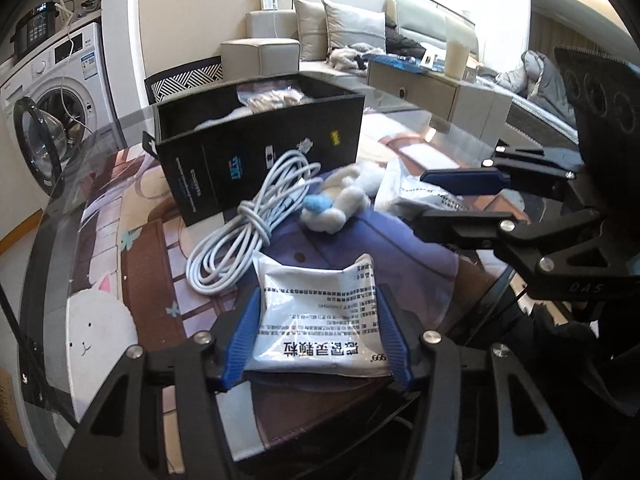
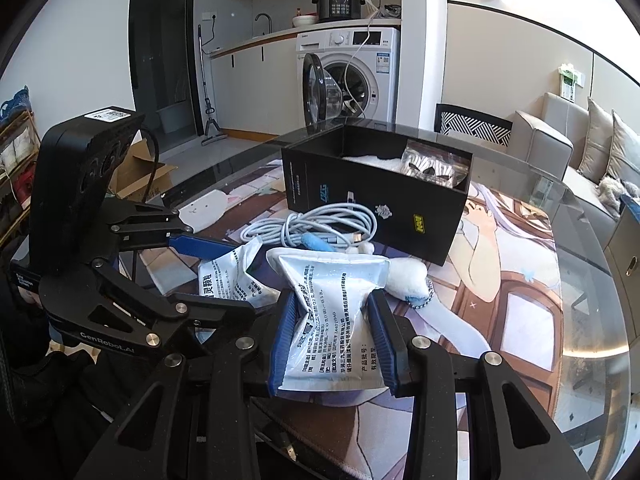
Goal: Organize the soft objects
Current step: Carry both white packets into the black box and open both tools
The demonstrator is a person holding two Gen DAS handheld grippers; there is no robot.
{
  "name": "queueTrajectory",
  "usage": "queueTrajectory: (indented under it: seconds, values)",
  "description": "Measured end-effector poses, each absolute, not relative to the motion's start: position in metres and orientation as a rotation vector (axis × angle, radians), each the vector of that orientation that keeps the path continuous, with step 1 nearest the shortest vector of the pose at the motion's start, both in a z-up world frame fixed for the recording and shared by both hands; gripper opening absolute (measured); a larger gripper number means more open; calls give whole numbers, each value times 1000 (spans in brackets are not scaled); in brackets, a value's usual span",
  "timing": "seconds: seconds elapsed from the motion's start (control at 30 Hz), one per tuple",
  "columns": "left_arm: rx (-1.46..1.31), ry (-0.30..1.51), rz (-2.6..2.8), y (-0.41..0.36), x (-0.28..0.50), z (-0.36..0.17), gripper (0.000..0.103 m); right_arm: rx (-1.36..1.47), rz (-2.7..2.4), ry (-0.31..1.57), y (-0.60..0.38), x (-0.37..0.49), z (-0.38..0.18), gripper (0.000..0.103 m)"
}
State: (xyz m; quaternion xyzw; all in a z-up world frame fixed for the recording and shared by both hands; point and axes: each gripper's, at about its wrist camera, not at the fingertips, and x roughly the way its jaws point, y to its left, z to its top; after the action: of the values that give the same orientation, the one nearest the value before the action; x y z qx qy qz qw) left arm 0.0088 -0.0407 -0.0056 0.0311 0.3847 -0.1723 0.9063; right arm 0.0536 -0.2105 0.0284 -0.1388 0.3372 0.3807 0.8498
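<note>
My left gripper (image 1: 318, 328) is shut on a white medicine packet (image 1: 320, 312) with printed text, close to the camera above the mat. My right gripper (image 2: 334, 332) is shut on a second white packet (image 2: 334, 312); it shows from the side in the left wrist view (image 1: 444, 200). The left gripper shows in the right wrist view (image 2: 224, 272), holding its packet (image 2: 228, 276). A white plush toy with a blue part (image 1: 340, 200) lies between them. A coiled white cable (image 1: 248, 224) lies by the open black box (image 1: 260, 148), which holds soft items (image 2: 432, 168).
The round glass table (image 2: 580, 320) carries an illustrated mat (image 1: 120, 264). A washing machine (image 2: 352, 76) with its door open stands beyond the table. A sofa with cushions (image 1: 340, 32) and a striped chair back (image 2: 476, 124) stand near the far edge.
</note>
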Motion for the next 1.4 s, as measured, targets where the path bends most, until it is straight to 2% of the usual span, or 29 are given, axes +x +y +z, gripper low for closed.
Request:
queueTrajectory:
  seconds: [0.6, 1.4]
  values:
    - [-47, 630, -254, -14, 12, 40, 56, -245, 777, 602, -217, 47, 62, 37]
    - [-46, 541, -167, -17, 59, 71, 56, -185, 741, 510, -209, 77, 92, 37]
